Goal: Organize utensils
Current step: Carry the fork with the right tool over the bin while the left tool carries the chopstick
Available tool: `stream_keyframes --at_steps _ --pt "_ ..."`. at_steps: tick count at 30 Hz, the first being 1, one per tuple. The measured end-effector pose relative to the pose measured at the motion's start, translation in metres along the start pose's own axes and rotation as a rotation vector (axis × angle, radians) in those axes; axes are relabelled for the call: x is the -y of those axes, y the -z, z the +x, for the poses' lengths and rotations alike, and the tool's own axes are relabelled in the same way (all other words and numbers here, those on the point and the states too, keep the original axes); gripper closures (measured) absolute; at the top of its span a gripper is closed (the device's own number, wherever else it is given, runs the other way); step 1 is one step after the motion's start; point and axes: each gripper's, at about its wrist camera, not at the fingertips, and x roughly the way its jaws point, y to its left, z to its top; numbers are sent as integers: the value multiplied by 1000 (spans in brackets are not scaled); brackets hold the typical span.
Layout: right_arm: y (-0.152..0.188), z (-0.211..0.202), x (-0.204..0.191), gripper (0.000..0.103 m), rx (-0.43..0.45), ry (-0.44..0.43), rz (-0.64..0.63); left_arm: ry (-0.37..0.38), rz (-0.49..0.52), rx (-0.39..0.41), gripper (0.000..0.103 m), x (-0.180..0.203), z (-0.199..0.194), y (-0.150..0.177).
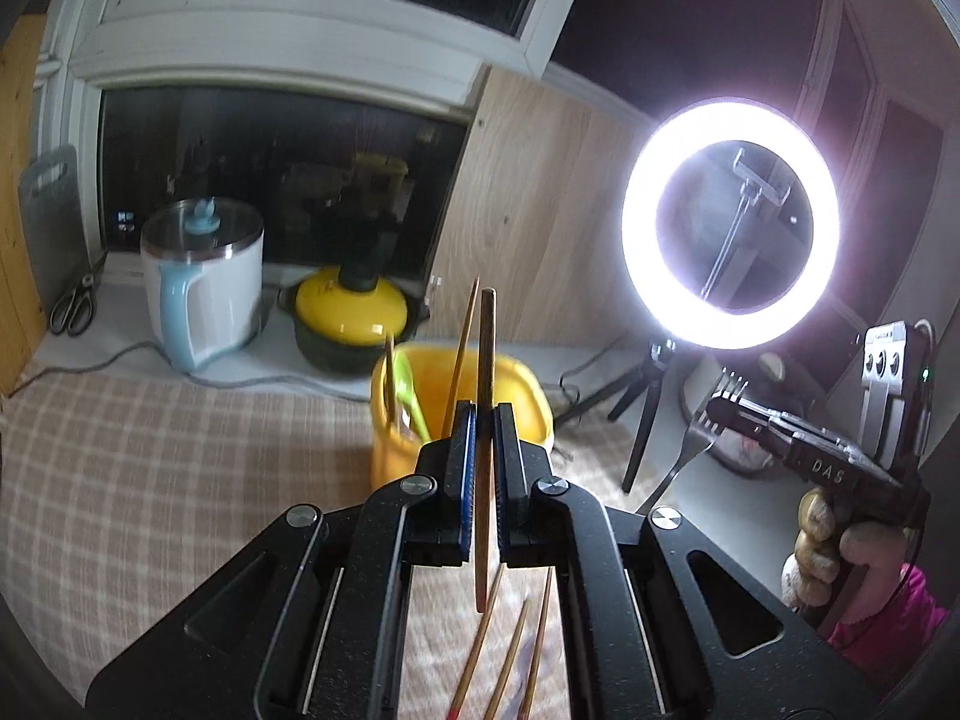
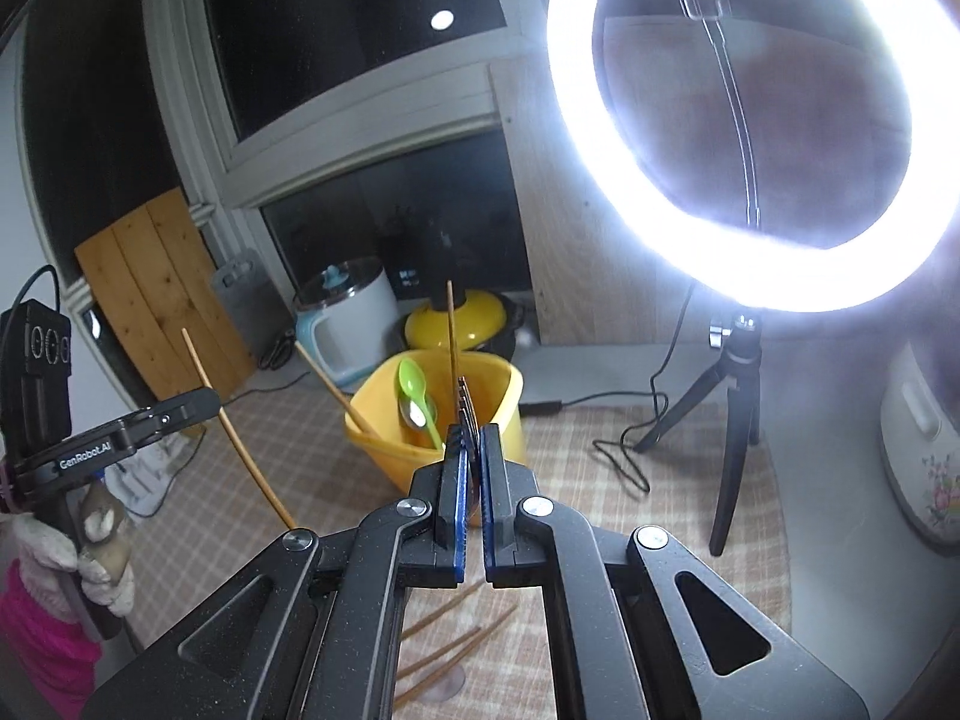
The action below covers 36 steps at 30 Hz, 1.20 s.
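Note:
My left gripper (image 1: 485, 408) is shut on a flat wooden chopstick (image 1: 487, 348) that stands nearly upright, raised in front of the yellow container (image 1: 528, 396). The container holds a green spoon (image 1: 411, 387) and a leaning chopstick (image 1: 463, 342). At the right, my right gripper (image 1: 717, 411) grips a metal fork (image 1: 690, 450), tines up. In the right wrist view my right gripper (image 2: 474, 429) is shut on the fork (image 2: 465, 399), seen edge-on above the yellow container (image 2: 384, 450). My left gripper (image 2: 204, 402) holds its chopstick (image 2: 240, 444) at the left. Three chopsticks (image 1: 504, 648) lie on the checked cloth.
A lit ring light (image 1: 729, 222) stands on a tripod (image 2: 735, 420) to the right, with its cable trailing across the cloth. A white kettle (image 1: 204, 288), a yellow-lidded pot (image 1: 351, 318) and scissors (image 1: 75, 300) sit behind. A white cooker (image 2: 918, 468) is at the far right.

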Motion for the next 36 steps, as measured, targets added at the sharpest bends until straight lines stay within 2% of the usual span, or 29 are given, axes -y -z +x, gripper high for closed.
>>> stream_keyframes --at_steps 8,12,20,36 --pt "-28 -4 -2 101 89 30 -14 -10 13 95 100 2 0 -36" --pt "-42 -2 -6 101 123 47 -27 -54 23 142 100 1 5 -49" --pt "-55 11 -14 101 154 80 -56 -60 -2 185 100 -4 17 -67" --pt "-55 70 -15 101 88 153 -100 -83 23 103 100 -4 62 -56"
